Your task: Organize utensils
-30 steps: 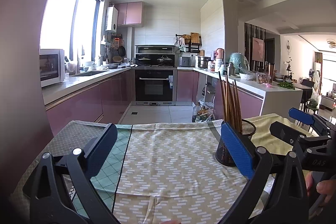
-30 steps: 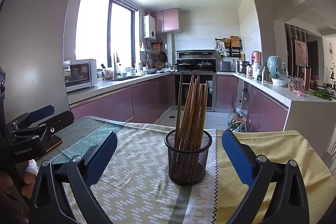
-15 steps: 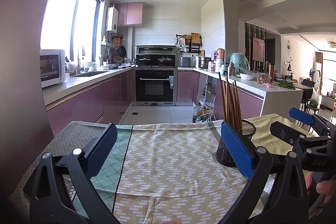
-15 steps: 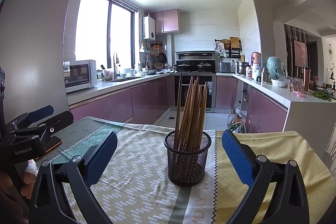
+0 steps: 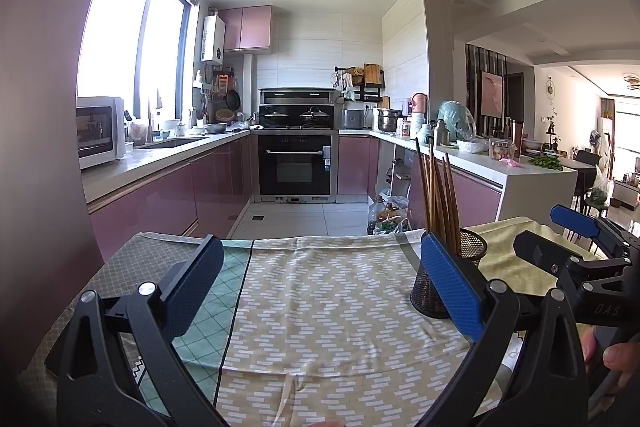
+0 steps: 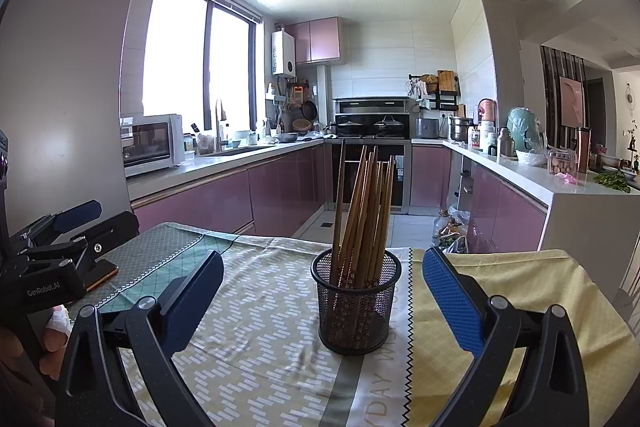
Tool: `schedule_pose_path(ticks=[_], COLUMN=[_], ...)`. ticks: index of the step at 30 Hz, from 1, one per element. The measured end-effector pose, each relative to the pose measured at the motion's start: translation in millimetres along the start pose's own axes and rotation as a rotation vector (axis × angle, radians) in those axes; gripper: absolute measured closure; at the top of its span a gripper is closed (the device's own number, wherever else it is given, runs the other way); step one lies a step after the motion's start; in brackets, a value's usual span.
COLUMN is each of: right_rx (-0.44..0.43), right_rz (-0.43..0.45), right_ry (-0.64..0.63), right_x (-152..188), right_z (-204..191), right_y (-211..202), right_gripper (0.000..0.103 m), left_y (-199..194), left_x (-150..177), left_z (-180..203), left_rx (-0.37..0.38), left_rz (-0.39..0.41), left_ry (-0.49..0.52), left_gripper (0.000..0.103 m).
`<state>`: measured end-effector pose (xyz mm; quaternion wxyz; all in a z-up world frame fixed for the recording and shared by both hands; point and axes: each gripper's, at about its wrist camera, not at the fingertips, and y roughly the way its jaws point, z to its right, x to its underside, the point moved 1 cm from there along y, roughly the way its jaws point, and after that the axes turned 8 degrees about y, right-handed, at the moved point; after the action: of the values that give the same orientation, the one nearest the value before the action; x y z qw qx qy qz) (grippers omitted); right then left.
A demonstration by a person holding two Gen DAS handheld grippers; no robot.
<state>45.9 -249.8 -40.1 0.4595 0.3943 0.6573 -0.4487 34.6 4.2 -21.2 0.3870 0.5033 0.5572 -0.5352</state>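
Nothing has shifted over the last second: the black mesh cup (image 6: 354, 301) of brown wooden chopsticks (image 6: 362, 215) stands on the patterned tablecloth (image 6: 256, 347), centred before the wide-open, empty right gripper (image 6: 322, 301); the left gripper (image 5: 320, 285), equally spread and empty, waits left of the cup, so sorting looks finished or paused.

Chopsticks (image 6: 362, 211) stand in a mesh holder (image 6: 355, 303) on the tablecloth (image 6: 256, 339); the oven (image 6: 370, 167) is behind at 12 o'clock, the microwave (image 6: 150, 143) at 10.

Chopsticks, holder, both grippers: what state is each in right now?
Chopsticks: standing bundled in the holder, leaning slightly.
Mesh holder: upright on the tablecloth, untouched.
Right gripper: jaws open, either side of the holder, not touching it.
Left gripper: jaws open, holding nothing, over bare cloth.
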Motion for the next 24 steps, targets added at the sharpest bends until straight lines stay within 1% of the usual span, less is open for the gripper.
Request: schedule_pose_path(ticks=[24], right_rx=[0.003], right_rz=[-0.003], right_ry=[0.001], right_x=[-1.0], right_z=[2.1], right_y=[1.3], right_gripper=[0.007], left_y=[0.3], left_x=[-0.4], left_z=[0.1], left_rx=[0.001], left_rz=[-0.002], left_ry=[0.000], left_gripper=[0.006])
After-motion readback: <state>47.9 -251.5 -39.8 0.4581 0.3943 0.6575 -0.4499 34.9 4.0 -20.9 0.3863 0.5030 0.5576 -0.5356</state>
